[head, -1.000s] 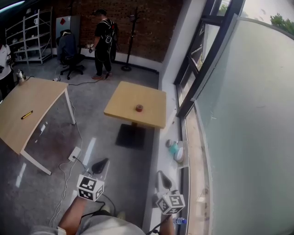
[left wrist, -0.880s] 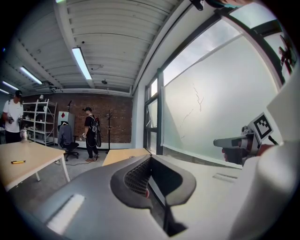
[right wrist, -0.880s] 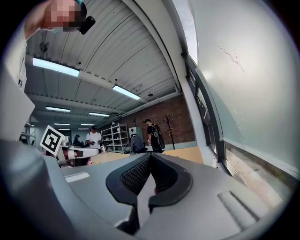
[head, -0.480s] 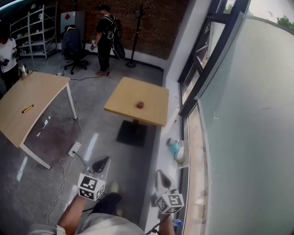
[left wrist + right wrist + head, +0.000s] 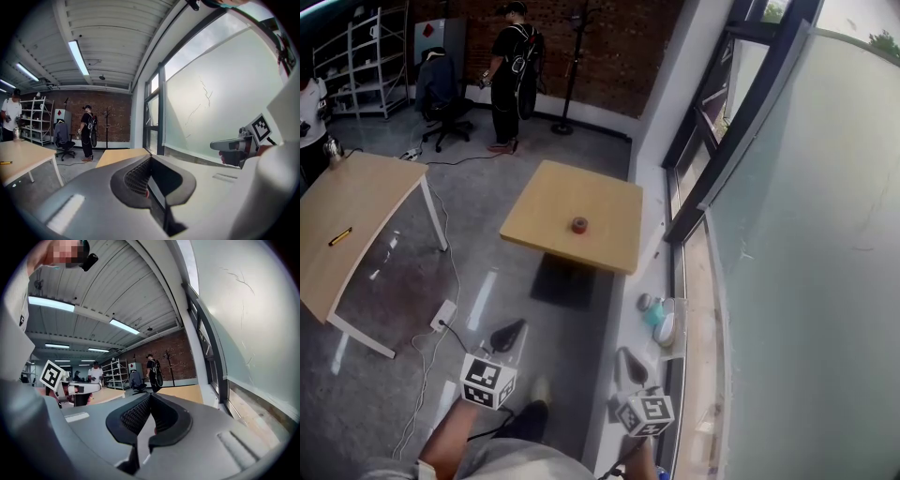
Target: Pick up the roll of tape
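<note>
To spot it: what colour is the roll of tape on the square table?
Red roll of tape, clearest in head view.

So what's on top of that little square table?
Just the small red roll of tape, alone on the table. Underneath, only its dark base shows; the top covers the rest.

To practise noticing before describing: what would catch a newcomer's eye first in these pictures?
A small red roll of tape sits alone on the square wooden table mid-room. At the bottom of the head view, the left gripper and right gripper are both shut and empty, well short of it. A frosted window fills the right side.
</note>
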`<state>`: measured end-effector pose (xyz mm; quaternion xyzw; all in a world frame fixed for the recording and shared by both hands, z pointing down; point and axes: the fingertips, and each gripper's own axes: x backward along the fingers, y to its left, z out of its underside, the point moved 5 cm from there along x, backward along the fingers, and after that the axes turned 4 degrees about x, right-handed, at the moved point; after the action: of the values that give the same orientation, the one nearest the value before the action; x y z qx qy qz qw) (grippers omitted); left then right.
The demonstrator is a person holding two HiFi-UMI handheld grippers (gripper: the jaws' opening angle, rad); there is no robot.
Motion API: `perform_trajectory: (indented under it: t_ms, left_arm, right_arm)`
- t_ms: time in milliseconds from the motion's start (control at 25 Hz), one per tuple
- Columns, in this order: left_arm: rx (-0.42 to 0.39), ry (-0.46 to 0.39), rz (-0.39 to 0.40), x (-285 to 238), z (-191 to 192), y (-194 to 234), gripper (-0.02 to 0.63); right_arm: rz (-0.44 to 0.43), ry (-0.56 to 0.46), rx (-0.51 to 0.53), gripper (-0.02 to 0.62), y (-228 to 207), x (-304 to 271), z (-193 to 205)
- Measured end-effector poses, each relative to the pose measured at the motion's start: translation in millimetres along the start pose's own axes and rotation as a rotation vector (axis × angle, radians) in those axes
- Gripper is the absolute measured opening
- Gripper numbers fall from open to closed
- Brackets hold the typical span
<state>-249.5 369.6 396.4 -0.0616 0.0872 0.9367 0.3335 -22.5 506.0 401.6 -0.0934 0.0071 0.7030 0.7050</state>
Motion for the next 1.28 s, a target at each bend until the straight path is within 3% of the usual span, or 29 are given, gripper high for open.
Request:
perform_trajectory:
  t_ms: [680, 1280]
  left_arm:
    - [0.007, 0.016, -0.014, -150, -41, 83, 0.0]
    - [-0.001, 0.013, -0.06, -208, -45, 131, 0.0]
  right_arm:
    - [-0.015, 0.016, 0.005, 0.014, -65, -170, -42]
    - [-0.052, 0.065, 0.009, 0.014, -78, -248, -35]
